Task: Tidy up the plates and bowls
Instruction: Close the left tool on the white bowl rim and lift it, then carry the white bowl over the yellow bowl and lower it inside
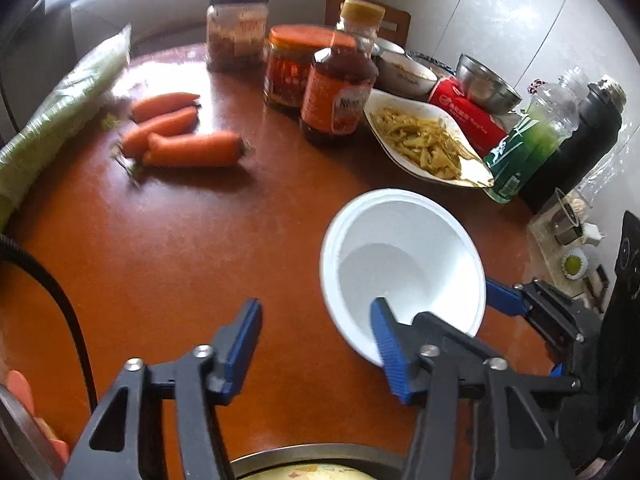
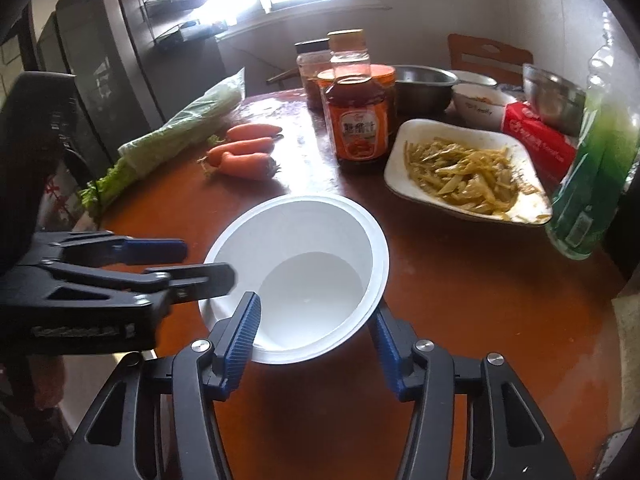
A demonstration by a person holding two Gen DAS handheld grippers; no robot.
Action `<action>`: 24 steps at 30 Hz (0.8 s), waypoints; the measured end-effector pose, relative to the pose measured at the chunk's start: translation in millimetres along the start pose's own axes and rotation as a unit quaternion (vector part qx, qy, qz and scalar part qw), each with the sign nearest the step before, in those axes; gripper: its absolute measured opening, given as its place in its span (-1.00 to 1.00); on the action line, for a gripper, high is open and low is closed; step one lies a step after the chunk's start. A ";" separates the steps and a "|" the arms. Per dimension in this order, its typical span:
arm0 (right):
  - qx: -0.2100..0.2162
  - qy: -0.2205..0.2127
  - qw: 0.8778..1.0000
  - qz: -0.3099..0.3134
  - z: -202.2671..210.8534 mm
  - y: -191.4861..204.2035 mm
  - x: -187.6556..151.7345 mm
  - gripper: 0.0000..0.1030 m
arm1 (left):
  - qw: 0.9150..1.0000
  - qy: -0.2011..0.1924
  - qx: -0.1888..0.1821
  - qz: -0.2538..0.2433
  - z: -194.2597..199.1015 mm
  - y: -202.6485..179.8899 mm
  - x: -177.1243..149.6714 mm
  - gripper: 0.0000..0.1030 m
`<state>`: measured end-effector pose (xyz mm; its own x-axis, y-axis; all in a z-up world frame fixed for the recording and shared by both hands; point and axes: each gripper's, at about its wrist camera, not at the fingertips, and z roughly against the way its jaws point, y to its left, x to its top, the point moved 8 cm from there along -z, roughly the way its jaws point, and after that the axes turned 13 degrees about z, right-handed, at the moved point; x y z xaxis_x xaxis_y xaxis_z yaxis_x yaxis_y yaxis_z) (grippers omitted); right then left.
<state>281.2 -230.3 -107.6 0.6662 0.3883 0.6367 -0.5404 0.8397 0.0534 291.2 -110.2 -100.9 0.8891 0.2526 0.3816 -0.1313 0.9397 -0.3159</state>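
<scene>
A white plastic bowl [image 1: 404, 264] [image 2: 300, 276] stands on the brown round table [image 1: 200, 248]. My left gripper [image 1: 316, 320] is open, with its right finger over the bowl's near rim and its left finger outside the bowl. My right gripper [image 2: 316, 320] is open with the bowl's near side between its fingers; I cannot tell whether they touch it. It also shows in the left wrist view [image 1: 504, 296] at the bowl's right. A white plate of yellow-green vegetables [image 1: 428, 140] [image 2: 468, 172] sits farther back. Steel bowls [image 1: 486, 84] [image 2: 424, 88] and a white ceramic bowl [image 1: 406, 70] [image 2: 480, 106] stand at the back.
Carrots [image 1: 180, 136] [image 2: 244, 152], bagged greens [image 1: 60, 120] [image 2: 176, 136], sauce bottle [image 1: 340, 92] [image 2: 356, 116], jars [image 1: 236, 32], red tissue box [image 1: 468, 116] [image 2: 540, 140], green bottle [image 1: 528, 140] [image 2: 592, 168], black flask [image 1: 580, 136]. A metal rim [image 1: 312, 456] lies below my left gripper.
</scene>
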 end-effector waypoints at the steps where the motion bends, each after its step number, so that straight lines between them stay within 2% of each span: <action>1: 0.002 0.001 1.000 0.004 -0.7 3.2 -0.2 0.09 | 1.000 0.010 -0.006 0.001 -3.2 -0.7 -2.5 -0.11; 5: 0.013 0.000 1.000 0.007 -1.9 11.0 1.4 0.06 | 0.999 0.024 -0.024 -0.005 -5.2 -7.0 -8.5 -0.45; 12: 0.006 -0.007 1.000 0.011 4.4 15.8 5.8 0.02 | 1.000 -0.002 -0.022 -0.018 12.1 -10.6 -7.3 -0.45; 24: -0.001 -0.039 0.999 0.034 37.6 43.0 22.0 0.02 | 0.998 -0.048 -0.022 -0.027 63.5 -7.2 -10.3 -0.45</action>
<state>253.2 -199.9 -62.4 0.5849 0.4140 0.6975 -0.5819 0.8132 0.0054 255.1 -104.9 -47.4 0.8483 0.2244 0.4796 -0.0629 0.9420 -0.3296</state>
